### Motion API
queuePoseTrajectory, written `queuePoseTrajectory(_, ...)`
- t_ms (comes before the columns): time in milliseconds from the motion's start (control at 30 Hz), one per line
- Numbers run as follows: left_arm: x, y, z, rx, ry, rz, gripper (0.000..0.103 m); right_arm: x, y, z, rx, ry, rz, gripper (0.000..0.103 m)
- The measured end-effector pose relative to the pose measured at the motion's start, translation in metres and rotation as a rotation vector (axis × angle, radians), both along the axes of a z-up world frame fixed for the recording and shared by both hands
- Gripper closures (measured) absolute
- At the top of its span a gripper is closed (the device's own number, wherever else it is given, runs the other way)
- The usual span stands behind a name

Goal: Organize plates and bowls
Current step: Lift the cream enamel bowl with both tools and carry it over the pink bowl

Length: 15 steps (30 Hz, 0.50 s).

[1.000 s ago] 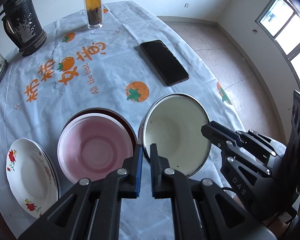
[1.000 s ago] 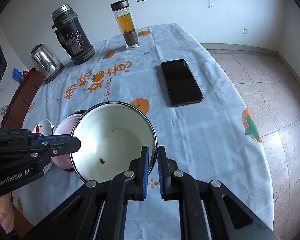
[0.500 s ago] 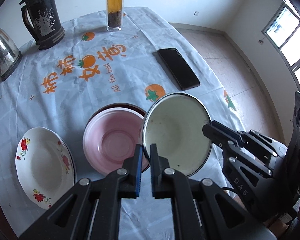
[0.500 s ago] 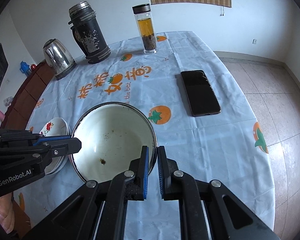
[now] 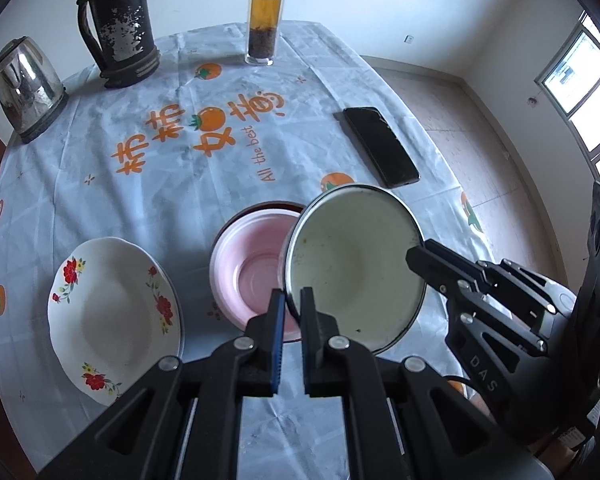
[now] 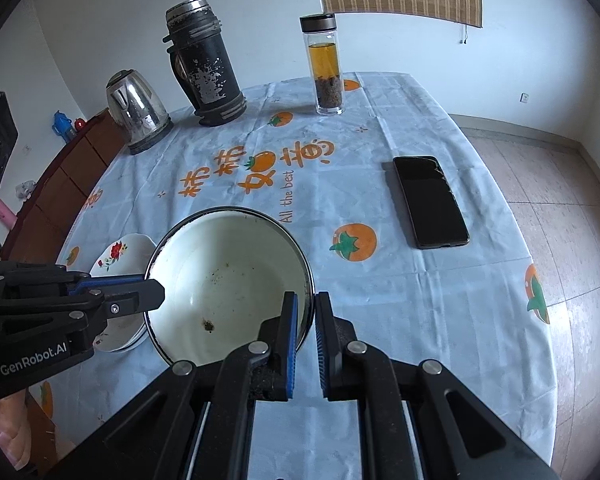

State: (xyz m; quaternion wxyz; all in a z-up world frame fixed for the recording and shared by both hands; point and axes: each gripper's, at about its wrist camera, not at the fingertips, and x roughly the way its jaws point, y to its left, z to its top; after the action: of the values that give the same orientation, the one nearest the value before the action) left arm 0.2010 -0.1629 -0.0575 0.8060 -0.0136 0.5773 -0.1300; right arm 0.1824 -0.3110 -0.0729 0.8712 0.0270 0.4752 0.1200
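Note:
A white enamel bowl [image 5: 356, 268] with a dark rim is held in the air, tilted, above the table. My left gripper [image 5: 291, 300] is shut on its left rim. My right gripper [image 6: 305, 312] is shut on its right rim; it shows in the left wrist view [image 5: 416, 254] too. The bowl [image 6: 228, 284] has brown specks inside. Below it, a pink bowl [image 5: 248, 272] sits on the tablecloth, partly hidden. A white floral plate [image 5: 108, 316] lies to its left, also in the right wrist view [image 6: 116, 252].
On the persimmon-print tablecloth [image 5: 180, 184]: a black phone [image 5: 380, 146] to the right, a glass tea bottle [image 5: 264, 16] at the back, a black thermos jug [image 5: 118, 24] and a steel kettle [image 5: 26, 88] back left. Tiled floor lies beyond the right edge.
Both grippers have lifted the white bowl higher and pulled back; more of the table shows. The pink bowl and floral plate stay on the table.

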Motion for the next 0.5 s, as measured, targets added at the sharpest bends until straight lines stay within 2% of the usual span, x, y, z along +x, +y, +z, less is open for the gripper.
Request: queuePoseTrajectory(500,-0.001,0.026,-0.006,-0.006,0.016,0.046,0.099,0.005,0.026,0.001,-0.005,-0.002,0.043,0.093)
